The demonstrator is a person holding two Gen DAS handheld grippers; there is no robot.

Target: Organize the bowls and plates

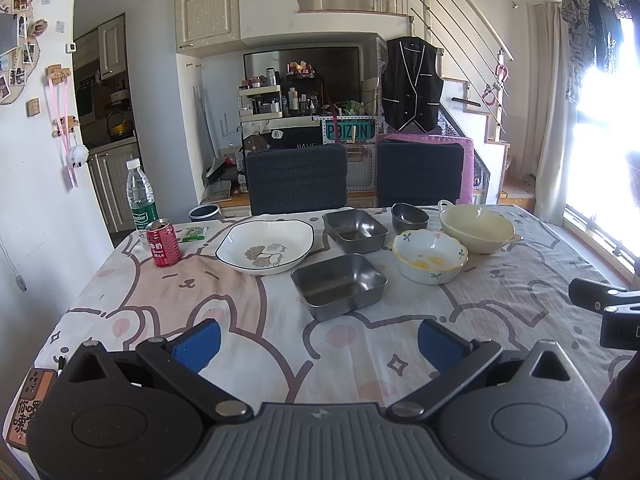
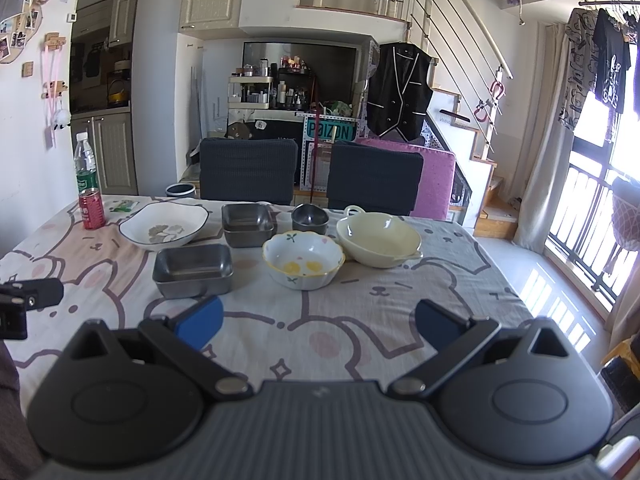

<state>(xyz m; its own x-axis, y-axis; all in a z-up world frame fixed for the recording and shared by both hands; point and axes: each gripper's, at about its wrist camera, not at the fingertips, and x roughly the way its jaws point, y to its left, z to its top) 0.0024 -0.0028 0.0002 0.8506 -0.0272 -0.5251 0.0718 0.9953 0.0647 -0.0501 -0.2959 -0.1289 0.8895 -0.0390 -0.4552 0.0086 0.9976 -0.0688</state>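
On the bunny-print tablecloth stand a white leaf-pattern plate (image 1: 266,246) (image 2: 164,226), a near steel tray (image 1: 339,285) (image 2: 193,270), a far steel tray (image 1: 355,230) (image 2: 247,224), a small dark bowl (image 1: 409,217) (image 2: 310,218), a floral bowl (image 1: 429,255) (image 2: 303,264) and a cream handled bowl (image 1: 477,228) (image 2: 379,239). My left gripper (image 1: 319,344) is open and empty, hovering near the table's front, short of the near tray. My right gripper (image 2: 319,326) is open and empty, in front of the floral bowl.
A red drink can (image 1: 163,243) (image 2: 92,208), a water bottle (image 1: 141,198) (image 2: 85,166) and a green packet (image 1: 192,234) stand at the far left. Two dark chairs (image 1: 296,178) (image 2: 374,178) line the far edge. The table (image 2: 460,280) ends at the right toward the window.
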